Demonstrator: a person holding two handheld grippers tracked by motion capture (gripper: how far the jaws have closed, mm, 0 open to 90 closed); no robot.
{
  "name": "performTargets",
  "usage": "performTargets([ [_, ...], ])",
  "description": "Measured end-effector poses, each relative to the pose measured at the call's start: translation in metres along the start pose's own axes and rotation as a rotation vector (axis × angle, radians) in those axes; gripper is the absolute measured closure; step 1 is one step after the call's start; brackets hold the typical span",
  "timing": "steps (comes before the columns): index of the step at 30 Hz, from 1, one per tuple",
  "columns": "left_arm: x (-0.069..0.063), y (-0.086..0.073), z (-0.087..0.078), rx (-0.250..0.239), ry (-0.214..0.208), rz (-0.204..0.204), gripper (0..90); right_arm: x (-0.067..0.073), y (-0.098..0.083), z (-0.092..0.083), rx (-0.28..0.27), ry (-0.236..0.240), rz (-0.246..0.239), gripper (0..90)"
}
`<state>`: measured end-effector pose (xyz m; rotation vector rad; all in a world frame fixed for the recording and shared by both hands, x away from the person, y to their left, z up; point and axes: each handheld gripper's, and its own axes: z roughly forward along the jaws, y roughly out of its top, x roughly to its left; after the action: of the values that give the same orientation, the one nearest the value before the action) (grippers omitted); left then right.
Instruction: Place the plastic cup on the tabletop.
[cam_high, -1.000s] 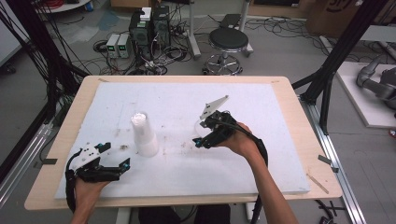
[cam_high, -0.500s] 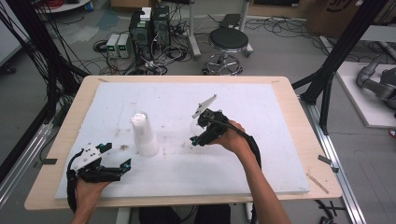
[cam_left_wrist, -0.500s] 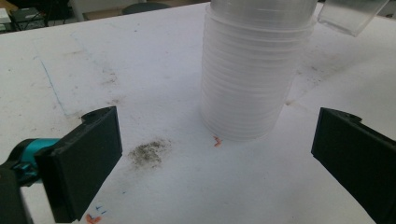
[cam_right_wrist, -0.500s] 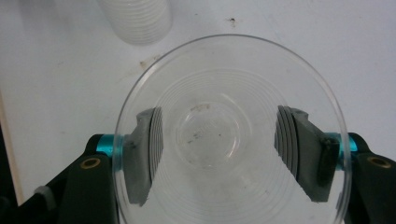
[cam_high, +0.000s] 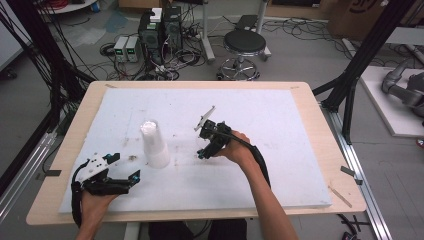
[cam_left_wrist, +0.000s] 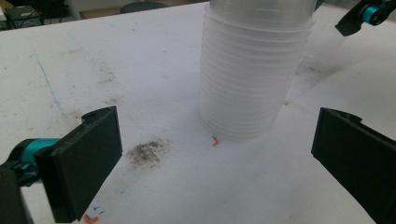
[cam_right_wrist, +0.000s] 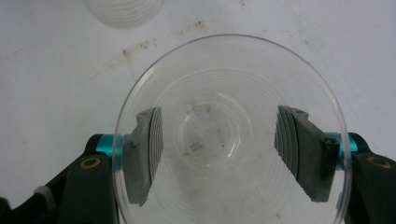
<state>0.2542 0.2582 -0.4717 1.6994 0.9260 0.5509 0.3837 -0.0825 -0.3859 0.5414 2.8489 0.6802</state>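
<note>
Right gripper (cam_right_wrist: 219, 154) pinching 1 clear cup (cam_right_wrist: 231, 135), carrying it clear of stack (cam_left_wrist: 254, 70); left gripper (cam_left_wrist: 224, 158) spread. Next: set cup upright on table (cam_high: 280, 130).

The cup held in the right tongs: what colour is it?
Clear, see-through plastic cup with faint ridges; best in the right gripper view.

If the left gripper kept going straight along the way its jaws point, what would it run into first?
Most likely the stack of clear plastic cups, standing upside down on the white table cover straight ahead of the open left gripper. Bare cover lies between them; depth is hard to judge.
</note>
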Motion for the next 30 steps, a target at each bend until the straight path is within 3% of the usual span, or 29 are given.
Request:
performTargets([
  [5,0.001,0.000,0.000,-0.003,-0.002,-0.010,1.8,0.000,-0.002,0.009,-0.012,-0.006,0.023,33.0],
  [10,0.001,0.000,0.000,0.001,-0.003,-0.007,1.8,0.000,-0.001,0.011,-0.019,-0.010,0.015,32.6],
  [15,0.001,0.000,0.000,0.003,-0.007,-0.006,1.8,-0.001,-0.002,0.015,-0.017,-0.005,0.041,20.9],
  [21,0.001,0.000,0.000,0.003,-0.008,-0.007,1.8,-0.003,-0.013,0.016,-0.060,0.012,0.071,17.4],
  [25,0.002,0.000,0.000,-0.003,-0.008,-0.023,1.8,-0.001,-0.027,0.010,-0.114,0.005,0.079,17.4],
  [30,0.003,0.000,0.000,0.004,-0.006,-0.025,1.8,0.004,-0.062,-0.007,-0.240,-0.005,0.119,17.4],
])
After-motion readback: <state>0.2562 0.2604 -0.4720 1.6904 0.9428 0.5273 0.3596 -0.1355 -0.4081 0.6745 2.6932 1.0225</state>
